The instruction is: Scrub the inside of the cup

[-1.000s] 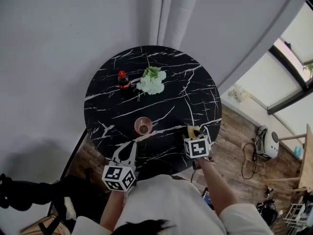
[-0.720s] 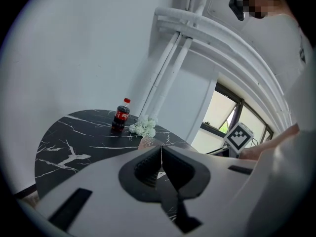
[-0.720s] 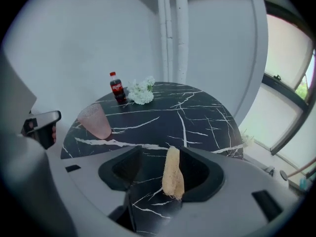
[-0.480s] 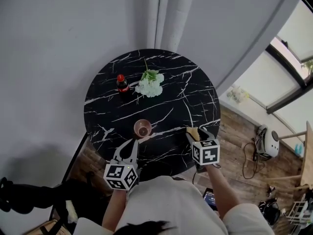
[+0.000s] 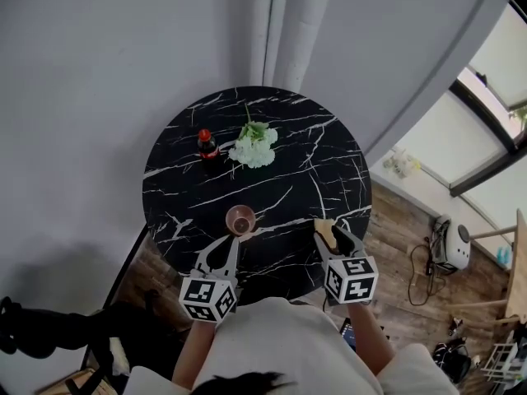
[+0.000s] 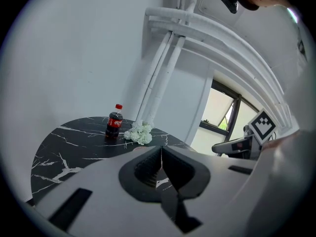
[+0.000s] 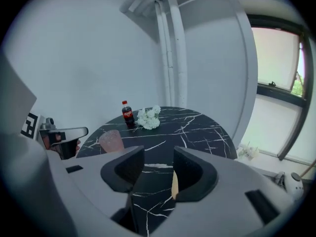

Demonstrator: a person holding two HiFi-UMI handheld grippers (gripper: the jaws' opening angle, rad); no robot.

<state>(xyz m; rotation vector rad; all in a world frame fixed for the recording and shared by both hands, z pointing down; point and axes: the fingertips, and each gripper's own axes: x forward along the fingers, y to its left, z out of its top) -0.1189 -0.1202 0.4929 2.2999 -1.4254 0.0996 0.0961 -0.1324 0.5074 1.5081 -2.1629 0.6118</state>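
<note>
A pink cup (image 5: 240, 218) (image 7: 111, 141) stands upright near the front edge of the round black marble table (image 5: 329, 167). My left gripper (image 5: 228, 248) (image 6: 161, 154) hovers just in front of the cup, its jaws shut with nothing between them. My right gripper (image 5: 333, 239) (image 7: 158, 159) is over the table's front right edge, jaws apart, with the table showing through the gap. A yellow sponge-like piece (image 5: 324, 225) (image 7: 174, 184) shows against the inner side of its right finger. I cannot tell whether it is held.
A cola bottle (image 5: 207, 145) (image 6: 114, 122) (image 7: 128, 113) and a bunch of white flowers (image 5: 254, 146) (image 6: 139, 133) stand at the table's back. White pipes (image 5: 276, 27) run up the wall behind. A wooden floor with cables (image 5: 420, 262) lies to the right.
My right gripper has lifted toward the head camera, its marker cube now larger and lower in the picture. The yellow piece stays by its tips. My left gripper has barely shifted.
</note>
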